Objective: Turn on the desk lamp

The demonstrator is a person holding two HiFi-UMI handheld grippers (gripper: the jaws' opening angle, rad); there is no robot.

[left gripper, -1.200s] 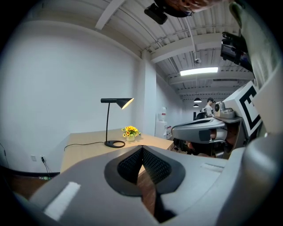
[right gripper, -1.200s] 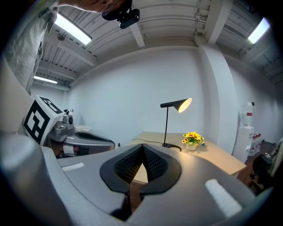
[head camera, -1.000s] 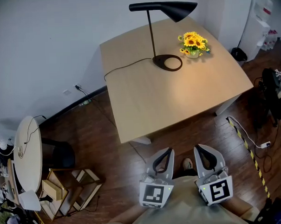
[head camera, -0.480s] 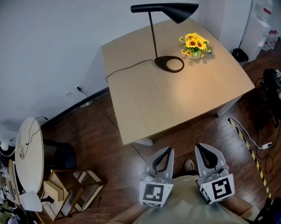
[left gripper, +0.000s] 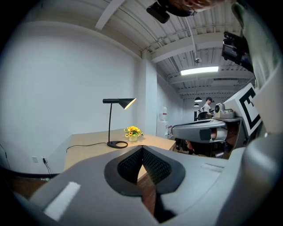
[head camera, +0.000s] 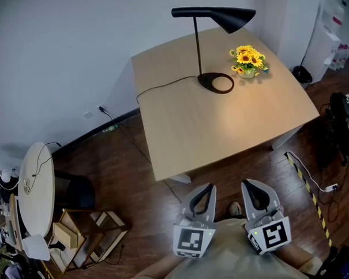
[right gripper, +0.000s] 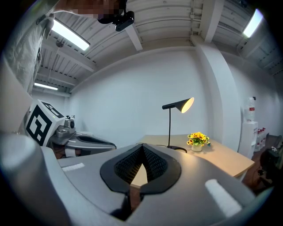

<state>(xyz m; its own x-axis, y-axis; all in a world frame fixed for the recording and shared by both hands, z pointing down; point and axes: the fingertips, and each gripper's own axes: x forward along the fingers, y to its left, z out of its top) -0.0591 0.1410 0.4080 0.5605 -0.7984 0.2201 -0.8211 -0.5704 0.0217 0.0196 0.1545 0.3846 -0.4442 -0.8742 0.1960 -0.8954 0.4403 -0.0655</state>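
Observation:
A black desk lamp (head camera: 197, 45) stands at the far side of a light wooden table (head camera: 180, 136). Its ring base (head camera: 216, 82) rests on the top and its shade (head camera: 227, 15) points right. The shade glows in the left gripper view (left gripper: 120, 102) and the right gripper view (right gripper: 180, 105), and a warm patch of light lies on the table. My left gripper (head camera: 209, 187) and right gripper (head camera: 246, 184) are held side by side close to my body, short of the table's near edge. Both are shut and hold nothing (left gripper: 142, 148) (right gripper: 142, 146).
A small pot of sunflowers (head camera: 249, 60) sits right of the lamp base. The lamp cord (head camera: 160, 84) runs off the table's left edge toward a wall socket (head camera: 100, 109). A round white side table (head camera: 35, 188) and wooden frames (head camera: 86, 232) stand at left. A taped cable (head camera: 306, 182) lies on the floor at right.
The table and lamp have drifted a little right and down in the head view as the head moved. Both grippers stay in the same place, still shut.

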